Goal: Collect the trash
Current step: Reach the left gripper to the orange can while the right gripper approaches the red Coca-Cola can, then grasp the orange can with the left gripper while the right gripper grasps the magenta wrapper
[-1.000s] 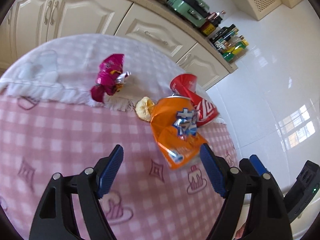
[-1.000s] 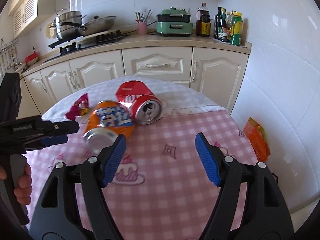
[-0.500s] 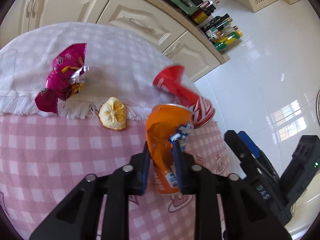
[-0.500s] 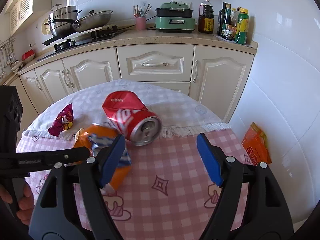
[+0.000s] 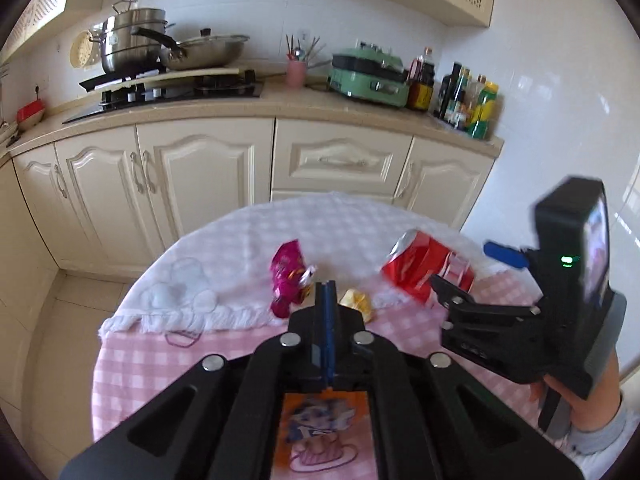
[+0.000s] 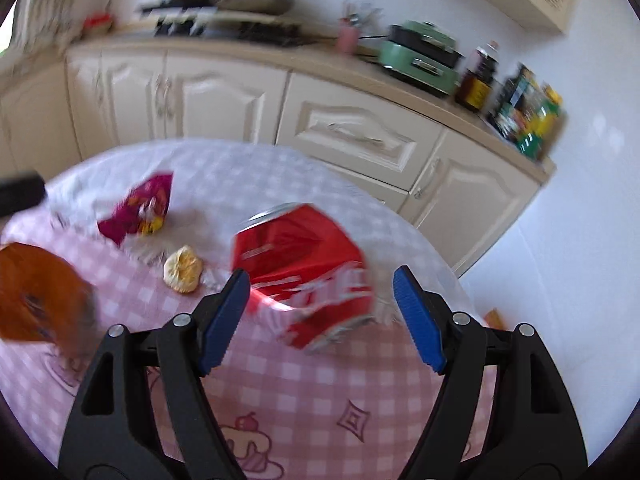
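Observation:
My left gripper [image 5: 325,292] is shut, its blue pads pressed together. The crushed orange can [image 5: 325,432] shows below and behind the pads, between the gripper arms; whether it is held I cannot tell. In the right wrist view the orange can [image 6: 38,296] is blurred at the far left. My right gripper [image 6: 322,312] is open, its pads on either side of the crushed red cola can [image 6: 304,268] lying on the table. It also shows in the left wrist view [image 5: 420,268]. A magenta wrapper [image 5: 289,276] [image 6: 140,208] and a yellow peel [image 5: 357,302] [image 6: 183,269] lie on the cloth.
The round table has a pink checked cloth [image 6: 320,392] and a white cloth [image 5: 280,232] at the far side. Cream cabinets [image 5: 208,172] and a counter with hob, pots and bottles stand behind. An orange bag [image 6: 496,318] lies on the floor at right.
The left gripper's pads have closed fully and the orange can now sits behind them. The left gripper has pulled back and levelled. The right gripper has moved forward to straddle the red can.

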Motion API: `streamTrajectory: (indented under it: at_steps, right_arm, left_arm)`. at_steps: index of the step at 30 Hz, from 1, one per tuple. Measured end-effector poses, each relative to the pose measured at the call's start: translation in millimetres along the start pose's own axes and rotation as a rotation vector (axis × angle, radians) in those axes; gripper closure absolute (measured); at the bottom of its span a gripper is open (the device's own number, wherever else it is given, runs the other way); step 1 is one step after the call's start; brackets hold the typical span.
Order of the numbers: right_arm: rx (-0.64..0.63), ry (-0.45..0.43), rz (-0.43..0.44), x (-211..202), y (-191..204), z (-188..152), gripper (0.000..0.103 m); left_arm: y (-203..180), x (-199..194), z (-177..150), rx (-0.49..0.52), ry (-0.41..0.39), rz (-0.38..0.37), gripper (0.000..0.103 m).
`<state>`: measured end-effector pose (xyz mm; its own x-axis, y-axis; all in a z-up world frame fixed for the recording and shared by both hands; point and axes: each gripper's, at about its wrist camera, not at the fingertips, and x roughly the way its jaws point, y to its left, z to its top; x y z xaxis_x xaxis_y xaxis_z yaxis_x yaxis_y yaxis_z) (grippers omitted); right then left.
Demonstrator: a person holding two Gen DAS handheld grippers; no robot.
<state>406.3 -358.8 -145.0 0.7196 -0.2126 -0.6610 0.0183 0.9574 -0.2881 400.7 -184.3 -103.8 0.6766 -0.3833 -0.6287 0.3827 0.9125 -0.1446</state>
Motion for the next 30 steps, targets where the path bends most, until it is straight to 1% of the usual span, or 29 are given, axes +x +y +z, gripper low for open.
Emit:
streamTrajectory:
  at_steps: [2, 4, 6, 8, 9, 10, 12, 13, 15, 17, 20, 23, 24, 25, 28, 29, 30]
  right_arm:
    - [0.026, 0.019, 0.024, 7.0, -2.2, 2.3, 0.029]
    - [0.094, 0.032, 0.061, 10.8, -14.6, 1.8, 0.029]
    - [0.136, 0.036, 0.064, 11.0, -24.8, -1.2, 0.029]
    - [0.153, 0.039, 0.071, 9.5, -29.2, -4.5, 0.029]
    - [0.16, 0.034, 0.073, 6.7, -30.0, -5.9, 0.029]
    - [0.164, 0.025, 0.078, 2.8, -29.5, -7.6, 0.029]
    - [0.173, 0.009, 0.092, -5.7, -25.7, -10.7, 0.029]
    - [0.179, -0.002, 0.101, -9.6, -23.5, -11.7, 0.029]
    - [0.194, -0.019, 0.143, -17.9, -13.9, -13.1, 0.029]
    - [0.196, -0.027, 0.188, -23.1, -2.7, -13.3, 0.029]
    - [0.177, -0.045, 0.218, -30.9, 18.8, -13.1, 0.029]
    - [0.149, -0.03, 0.271, -31.5, 42.7, -13.9, 0.029]
    - [0.141, -0.022, 0.277, -30.5, 48.2, -14.6, 0.029]
    - [0.134, -0.016, 0.274, -29.9, 53.8, -15.4, 0.029]
    - [0.14, -0.009, 0.284, -29.9, 56.6, -17.7, 0.029]
    - [0.146, -0.011, 0.283, -30.6, 55.7, -18.2, 0.029]
    - [0.15, -0.014, 0.278, -31.4, 54.4, -18.0, 0.029]
  left_arm:
    - [10.5, 3.6, -3.4, -0.012, 0.026, -0.009, 0.103]
    - [25.4, 6.4, -6.7, -0.053, 0.05, -0.043, 0.102]
    - [37.6, 5.1, -11.6, -0.074, 0.057, -0.061, 0.101]
    - [49.9, 1.7, -15.7, -0.093, 0.05, -0.033, 0.086]
    - [58.4, -1.8, -17.2, -0.108, 0.038, -0.02, 0.062]
    - [62.3, -4.0, -17.7, -0.114, 0.03, -0.021, 0.05]
    - [72.2, -9.3, -18.7, -0.124, 0.017, -0.011, 0.049]
    - [79.0, -11.2, -19.8, -0.139, 0.02, -0.003, 0.044]
    - [93.6, -14.0, -23.8, -0.211, 0.022, -0.045, 0.039]
    - [100.1, -12.9, -30.3, -0.246, 0.043, -0.063, 0.038]
    - [104.0, -4.6, -43.1, -0.278, 0.081, -0.061, 0.038]
    - [103.6, 8.3, -51.7, -0.321, 0.128, -0.112, 0.038]
    - [101.8, 11.5, -52.6, -0.319, 0.134, -0.113, 0.038]
    - [99.6, 17.1, -53.0, -0.312, 0.149, -0.1, 0.038]
    - [98.0, 26.7, -55.3, -0.314, 0.163, -0.081, 0.038]
    - [98.1, 27.9, -56.0, -0.313, 0.168, -0.076, 0.042]
    - [98.6, 28.2, -56.8, -0.31, 0.167, -0.07, 0.062]
